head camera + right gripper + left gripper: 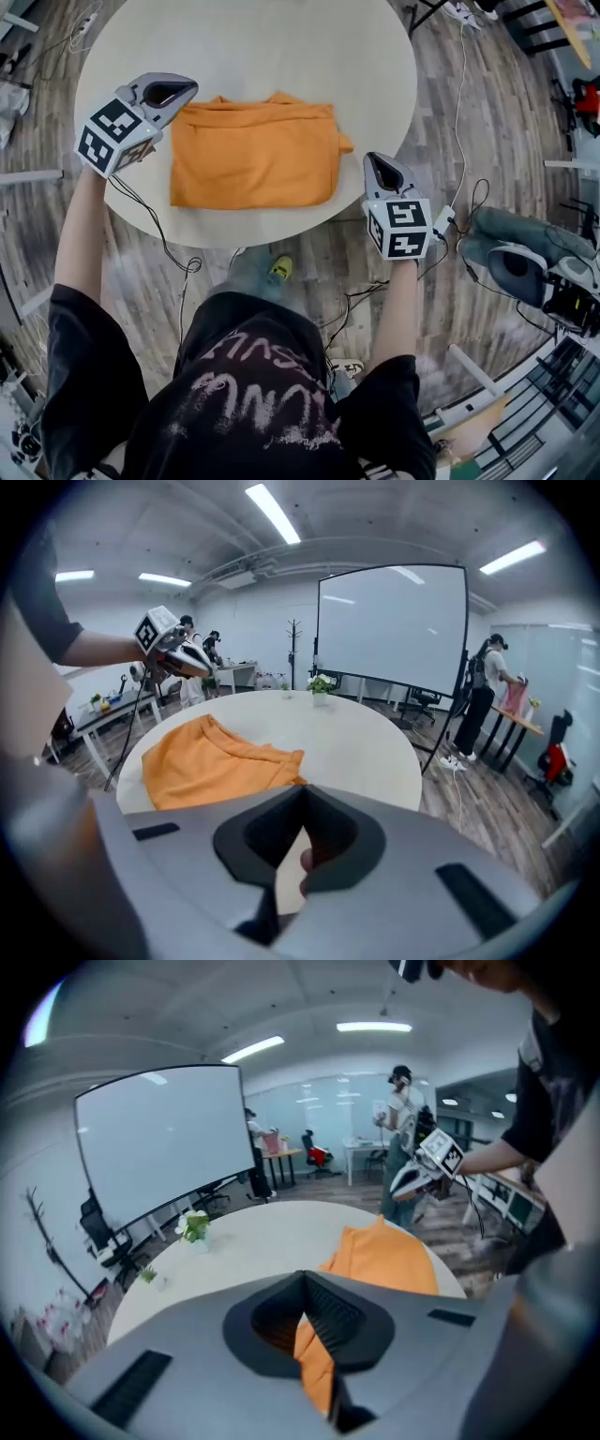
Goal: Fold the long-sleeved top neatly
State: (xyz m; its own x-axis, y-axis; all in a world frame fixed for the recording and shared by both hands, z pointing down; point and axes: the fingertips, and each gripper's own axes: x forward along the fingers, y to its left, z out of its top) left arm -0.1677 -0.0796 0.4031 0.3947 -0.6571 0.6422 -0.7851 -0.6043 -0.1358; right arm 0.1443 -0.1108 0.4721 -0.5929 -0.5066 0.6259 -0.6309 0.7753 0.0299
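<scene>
Biggest thing in front of us is the round cream-coloured table (pixel 281 56), and on its near half lies the orange long-sleeved top (pixel 253 155), sitting as a compact, roughly square packet. No sleeves trail out anywhere, and the left, near and right edges look fairly straight. We read that as the folding being all but finished. The far edge is a bit wavier, with a small peak of cloth (pixel 278 97) rising at its middle. At the right-hand side a little orange tab (pixel 344 143) pokes past the packet's outline, the one untidy spot we can find. Now to the tools: the left gripper (pixel 183 89) hangs above the table just beside the top's far left corner, clear of the cloth. Its own view shows the jaws pressed together with nothing pinched, the orange there being only the garment lying beyond them. The right gripper (pixel 377 164) hovers off the table's near right rim, just beside the packet's right edge. Its jaws are likewise closed tight and empty, with only pale table surface behind them. So what is left, as we judge it, is small: perhaps tucking that tab in and squaring the far edge, otherwise the job looks done.
</scene>
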